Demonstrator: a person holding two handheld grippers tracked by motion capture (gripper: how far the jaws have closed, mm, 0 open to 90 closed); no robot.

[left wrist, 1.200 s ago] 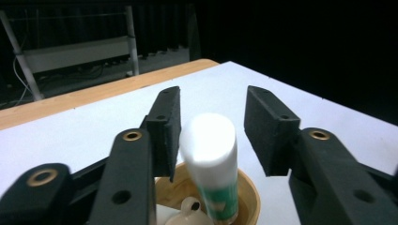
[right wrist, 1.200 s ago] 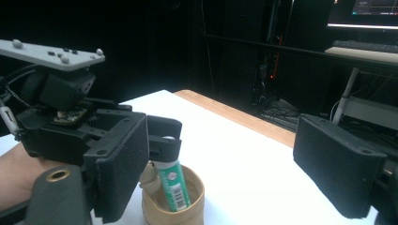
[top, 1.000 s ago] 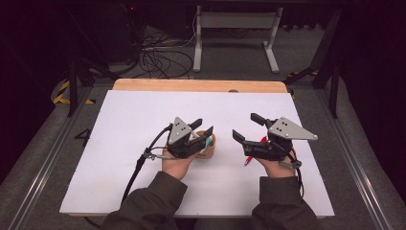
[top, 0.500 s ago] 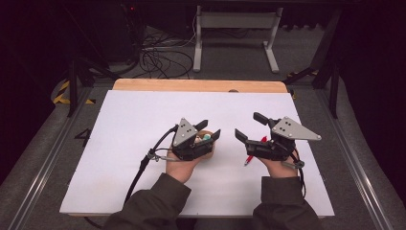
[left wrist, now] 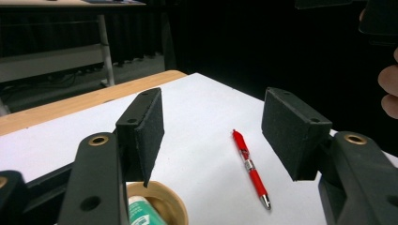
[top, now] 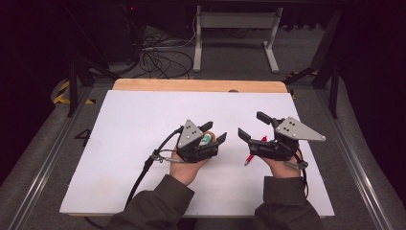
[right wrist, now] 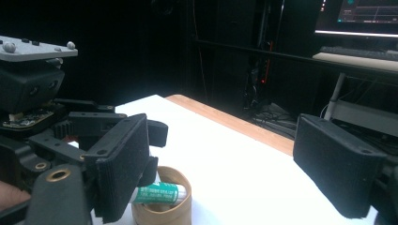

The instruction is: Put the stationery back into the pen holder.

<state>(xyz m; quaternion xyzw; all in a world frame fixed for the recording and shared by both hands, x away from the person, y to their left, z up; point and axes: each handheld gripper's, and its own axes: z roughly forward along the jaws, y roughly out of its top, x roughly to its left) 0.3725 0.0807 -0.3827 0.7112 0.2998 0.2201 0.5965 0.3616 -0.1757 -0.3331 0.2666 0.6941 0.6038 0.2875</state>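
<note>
Holding: tan ring (right wrist: pixel 162 201) with green-white tube (right wrist: pixel 157 192) inside | left jaws just opening, empty | right jaws apart

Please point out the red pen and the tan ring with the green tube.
red pen (left wrist: pixel 248 164): left gripper view, middle of its barrel.
tan ring (right wrist: pixel 180 179): right gripper view, its right wall.
green tube (right wrist: pixel 157 192): right gripper view, its label.

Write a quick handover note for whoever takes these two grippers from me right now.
Left gripper: jaws have just been opening, nothing between them; it hangs right over the tan ring with the green-labelled tube lying inside.
Right gripper: open, empty, held above the table.
Red pen: lies loose on the table between the grippers.
Done: tube sits in the ring.
Left: probably the pen, still untouched.
</note>
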